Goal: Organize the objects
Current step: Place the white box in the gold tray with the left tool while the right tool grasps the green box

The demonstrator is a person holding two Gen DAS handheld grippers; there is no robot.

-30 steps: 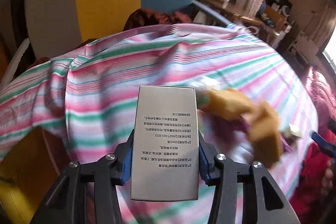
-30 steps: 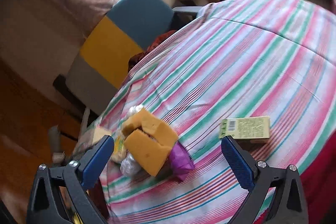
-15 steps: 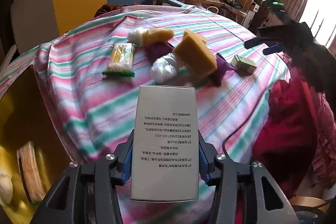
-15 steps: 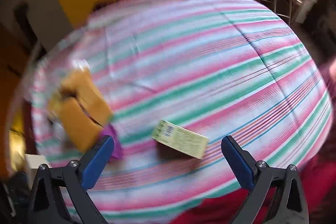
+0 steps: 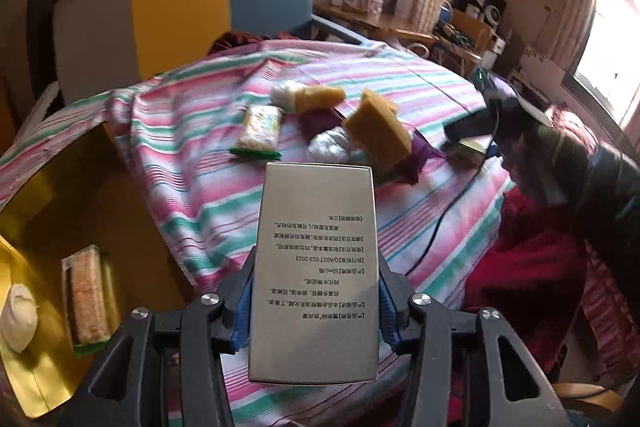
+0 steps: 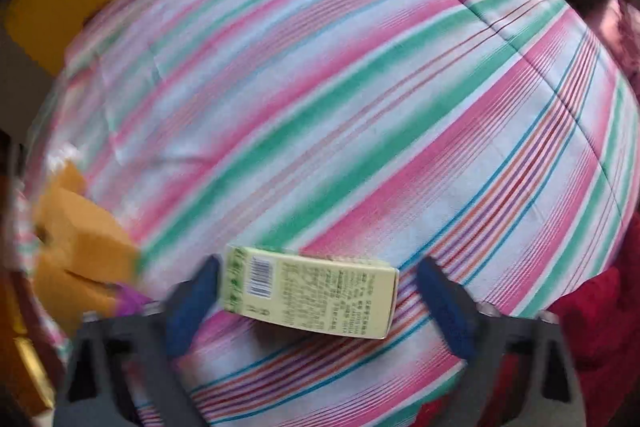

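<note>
My left gripper (image 5: 314, 307) is shut on a silver box (image 5: 316, 267) with printed text and holds it above the near edge of the striped table (image 5: 192, 147). On the table lie yellow sponges (image 5: 378, 133), white wrapped items (image 5: 330, 147), a purple packet (image 5: 412, 163) and a snack pack (image 5: 260, 129). My right gripper (image 6: 320, 299) is open, its fingers on either side of a pale green box (image 6: 312, 297) lying on the striped cloth (image 6: 320, 107). The right gripper also shows in the left wrist view (image 5: 472, 125), over the green box (image 5: 470, 149).
A yellow bin (image 5: 32, 379) at lower left holds a snack pack (image 5: 86, 301) and a white bun-like item (image 5: 18, 317). A yellow, blue and grey chair (image 5: 180, 11) stands behind the table. Red cloth (image 5: 532, 279) hangs at right. A black cable (image 5: 432, 239) crosses the table edge.
My right gripper has come down around the green box, which now sits between its fingers. My left gripper has drawn back with the silver box, bringing the yellow bin into view.
</note>
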